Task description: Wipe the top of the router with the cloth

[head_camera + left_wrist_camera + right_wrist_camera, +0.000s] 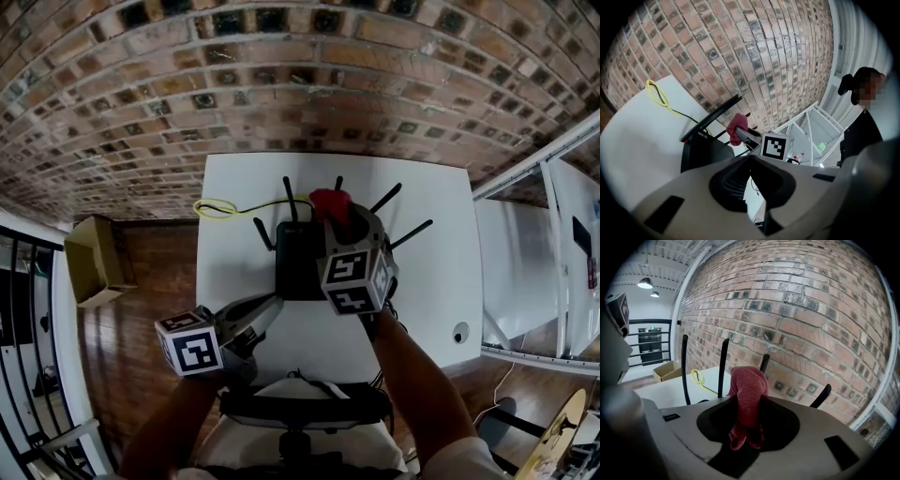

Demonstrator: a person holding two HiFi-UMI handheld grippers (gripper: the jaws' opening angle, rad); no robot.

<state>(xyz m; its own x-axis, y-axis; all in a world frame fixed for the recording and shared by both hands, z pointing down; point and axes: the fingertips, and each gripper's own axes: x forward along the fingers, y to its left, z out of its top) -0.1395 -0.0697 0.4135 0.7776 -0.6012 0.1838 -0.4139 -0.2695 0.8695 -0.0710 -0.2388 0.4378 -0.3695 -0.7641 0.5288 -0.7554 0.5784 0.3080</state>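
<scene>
The black router (pixel 298 262) with several upright antennas lies in the middle of the white table (pixel 422 272). My right gripper (pixel 336 214) hangs over the router's far end, shut on a red cloth (pixel 330 203) that bunches out past the tips. In the right gripper view the cloth (pixel 747 394) is pinched between the jaws, with antennas (pixel 723 366) behind it. My left gripper (pixel 275 302) sits low at the router's near left corner, jaws together and nothing in them. The left gripper view shows the router (pixel 701 152) and the cloth (pixel 736 125) ahead.
A yellow cable (pixel 217 208) loops on the table left of the router. A brick wall (pixel 281 84) stands close behind the table. A cardboard box (pixel 94 258) lies on the wooden floor at the left. A person (pixel 862 117) stands off to the side.
</scene>
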